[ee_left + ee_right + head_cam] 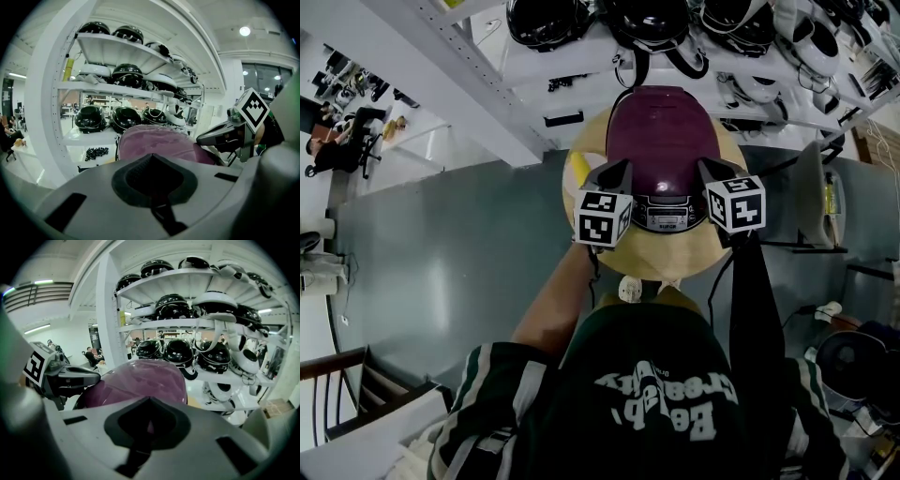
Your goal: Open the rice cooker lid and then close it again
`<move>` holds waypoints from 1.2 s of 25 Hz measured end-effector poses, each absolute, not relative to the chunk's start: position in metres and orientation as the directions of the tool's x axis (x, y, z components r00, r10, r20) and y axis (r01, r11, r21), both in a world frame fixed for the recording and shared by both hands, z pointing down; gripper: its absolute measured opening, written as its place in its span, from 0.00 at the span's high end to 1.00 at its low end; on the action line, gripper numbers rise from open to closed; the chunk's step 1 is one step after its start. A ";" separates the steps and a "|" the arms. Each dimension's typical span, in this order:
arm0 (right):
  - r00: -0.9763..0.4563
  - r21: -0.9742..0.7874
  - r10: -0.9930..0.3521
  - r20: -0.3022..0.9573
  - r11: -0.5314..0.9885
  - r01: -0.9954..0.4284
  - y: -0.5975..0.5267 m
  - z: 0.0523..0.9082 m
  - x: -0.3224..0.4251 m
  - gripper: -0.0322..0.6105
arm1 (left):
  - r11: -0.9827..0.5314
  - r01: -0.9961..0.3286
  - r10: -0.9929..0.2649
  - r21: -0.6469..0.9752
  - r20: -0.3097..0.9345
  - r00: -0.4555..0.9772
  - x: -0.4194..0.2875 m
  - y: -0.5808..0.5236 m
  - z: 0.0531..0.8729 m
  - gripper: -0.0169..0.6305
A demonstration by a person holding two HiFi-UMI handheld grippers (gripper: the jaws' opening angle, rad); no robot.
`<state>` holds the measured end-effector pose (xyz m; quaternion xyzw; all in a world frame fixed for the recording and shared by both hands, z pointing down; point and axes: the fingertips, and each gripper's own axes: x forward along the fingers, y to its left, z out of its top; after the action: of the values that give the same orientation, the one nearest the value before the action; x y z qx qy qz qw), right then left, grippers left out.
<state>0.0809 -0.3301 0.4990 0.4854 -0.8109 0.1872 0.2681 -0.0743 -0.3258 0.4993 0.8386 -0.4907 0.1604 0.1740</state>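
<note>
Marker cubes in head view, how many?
2. One cube sits at the front left of the rice cooker, on the left gripper; the other cube at its front right, on the right gripper. None looks hidden.

Purple rice cooker lid (157, 140) beyond left gripper's (152, 159) closed jaws, helmet shelves (108, 87) behind.
</note>
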 end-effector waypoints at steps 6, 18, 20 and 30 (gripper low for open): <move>-0.391 -0.058 -0.688 0.611 0.454 -0.889 -0.331 0.500 0.081 0.94 | -0.456 -0.879 -0.768 0.139 0.438 0.467 -0.075 -0.327 0.501 0.97; -0.416 -0.105 -0.707 0.571 0.440 -0.892 -0.330 0.499 0.084 0.94 | -0.464 -0.874 -0.764 0.145 0.433 0.478 -0.074 -0.326 0.500 0.97; -0.411 -0.096 -0.722 0.557 0.436 -0.895 -0.330 0.497 0.086 0.92 | -0.488 -0.865 -0.759 0.120 0.431 0.488 -0.073 -0.325 0.499 0.97; -0.427 0.038 -0.831 0.355 0.470 -0.882 -0.321 0.441 0.078 0.76 | -0.500 -0.864 -0.844 -0.052 0.254 0.473 -0.073 -0.322 0.435 0.97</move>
<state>0.0782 -0.3206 0.4408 0.5091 -0.8413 0.0770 0.1645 -0.0733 -0.3218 0.4351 0.8572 -0.4981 0.1240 0.0415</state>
